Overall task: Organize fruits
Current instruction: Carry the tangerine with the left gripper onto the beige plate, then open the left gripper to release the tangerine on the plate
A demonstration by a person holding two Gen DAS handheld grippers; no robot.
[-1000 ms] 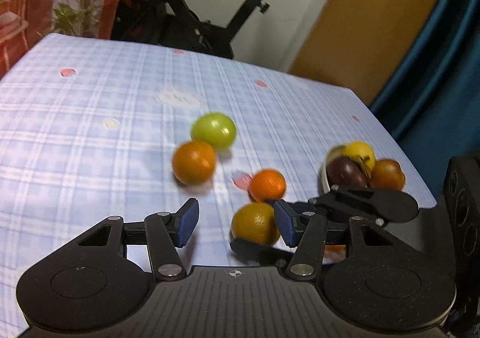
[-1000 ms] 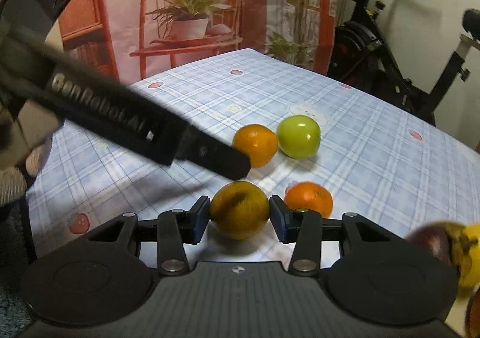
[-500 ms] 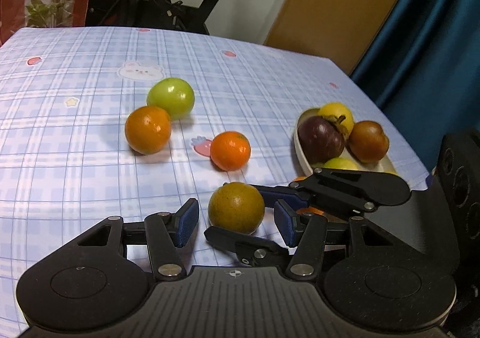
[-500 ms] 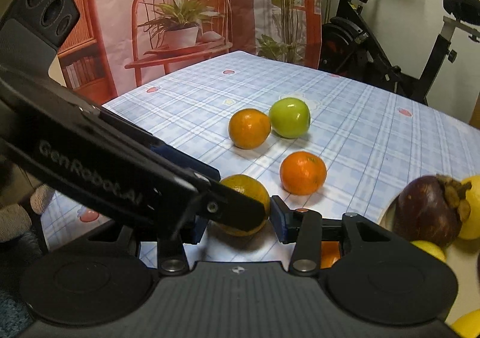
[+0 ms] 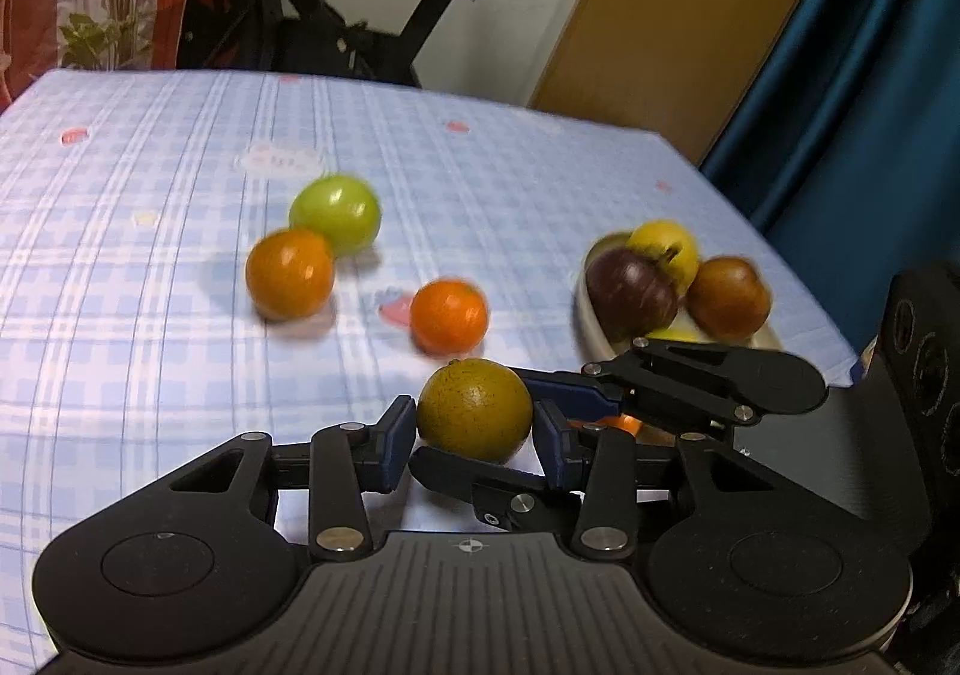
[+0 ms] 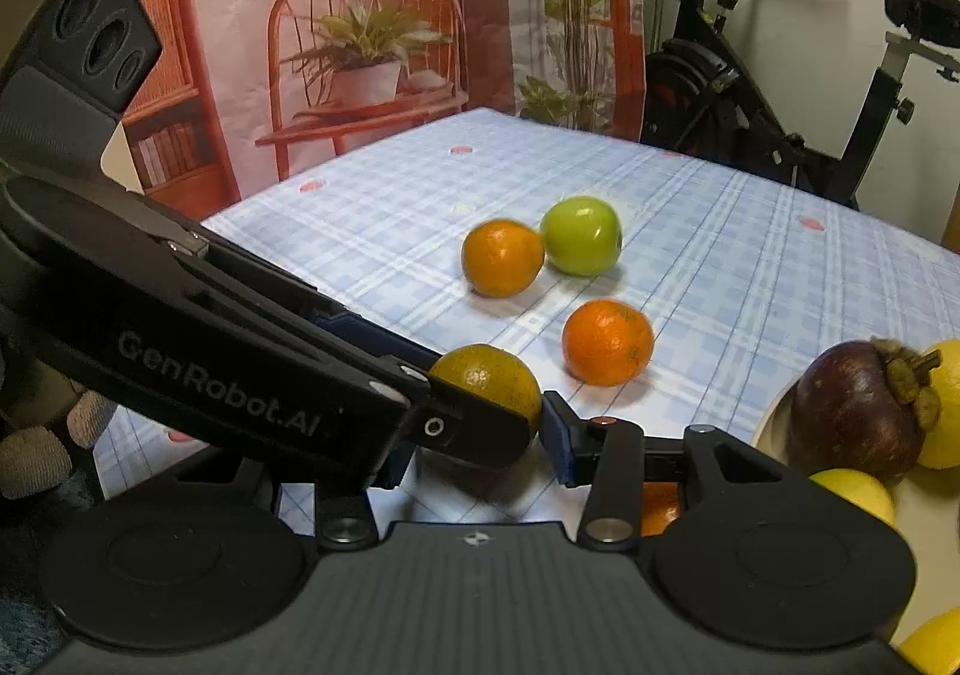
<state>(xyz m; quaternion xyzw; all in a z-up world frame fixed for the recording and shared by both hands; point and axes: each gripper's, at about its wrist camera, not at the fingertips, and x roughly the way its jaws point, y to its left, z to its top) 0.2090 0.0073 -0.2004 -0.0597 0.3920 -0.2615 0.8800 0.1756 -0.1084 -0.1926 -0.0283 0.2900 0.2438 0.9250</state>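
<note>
Since a second ago the left tool (image 5: 474, 438) has closed in around the same greenish-orange round citrus fruit (image 5: 474, 410) the right tool (image 6: 480, 444) brackets, both sets of blue pads just beside it; whether either truly pinches it I cannot tell. On the blue checked cloth-covered desk (image 5: 150, 375), the shallow cream oval bowl (image 5: 585, 309) already holds purple, yellow and brown fruit. Loose beyond lie a round green apple (image 5: 336, 213), a larger orange (image 5: 290, 273) and a smaller tangerine (image 5: 449, 316). Best to let one tool alone carry the citrus, gripping at its widest girth, then lower it gently into the bowl.
</note>
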